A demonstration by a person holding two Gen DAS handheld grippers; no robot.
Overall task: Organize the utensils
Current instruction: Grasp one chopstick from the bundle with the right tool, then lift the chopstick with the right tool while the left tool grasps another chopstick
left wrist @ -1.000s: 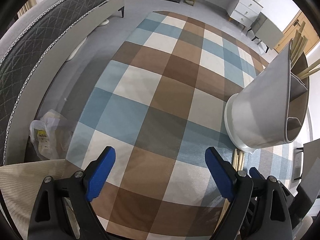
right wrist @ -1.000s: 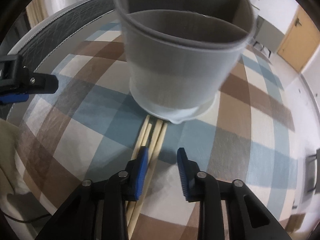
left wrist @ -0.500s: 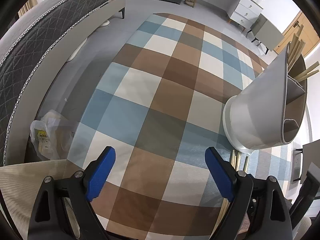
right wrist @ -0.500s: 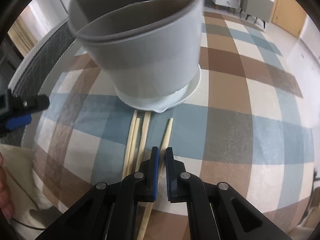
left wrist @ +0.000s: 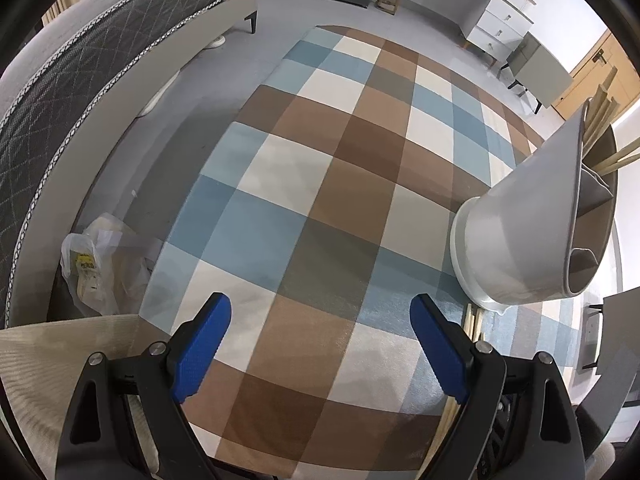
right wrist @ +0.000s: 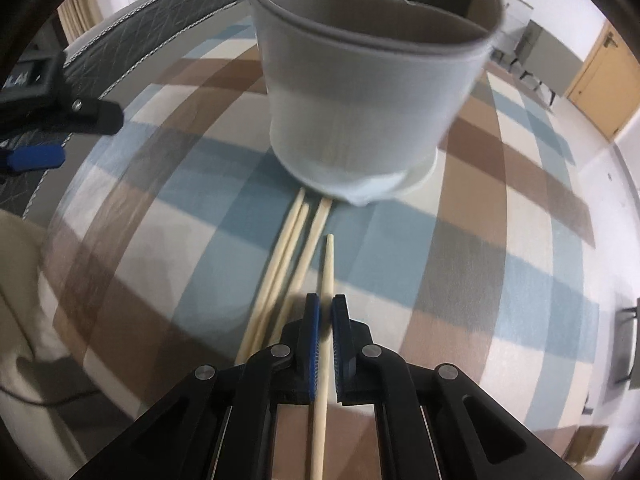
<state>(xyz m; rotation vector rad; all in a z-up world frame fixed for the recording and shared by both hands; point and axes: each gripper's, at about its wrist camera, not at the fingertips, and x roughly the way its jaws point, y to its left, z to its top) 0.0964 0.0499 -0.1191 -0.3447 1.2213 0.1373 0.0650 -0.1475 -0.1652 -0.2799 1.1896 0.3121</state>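
Left wrist view: left gripper (left wrist: 320,344) spread wide over the checked cloth (left wrist: 340,184), utensil holder (left wrist: 532,240) at three o'clock. Right gripper (right wrist: 325,316) pinches one chopstick (right wrist: 328,264), three more chopsticks (right wrist: 288,248) at eleven o'clock.

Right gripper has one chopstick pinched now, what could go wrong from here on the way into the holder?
The right gripper pinches the chopstick with a long end sticking out, so it may swivel in the grip. Three loose chopsticks lie close beside it; a low sweep could scatter them. The holder stands unheld, since the left gripper is open; a bump on its rim might tip it.
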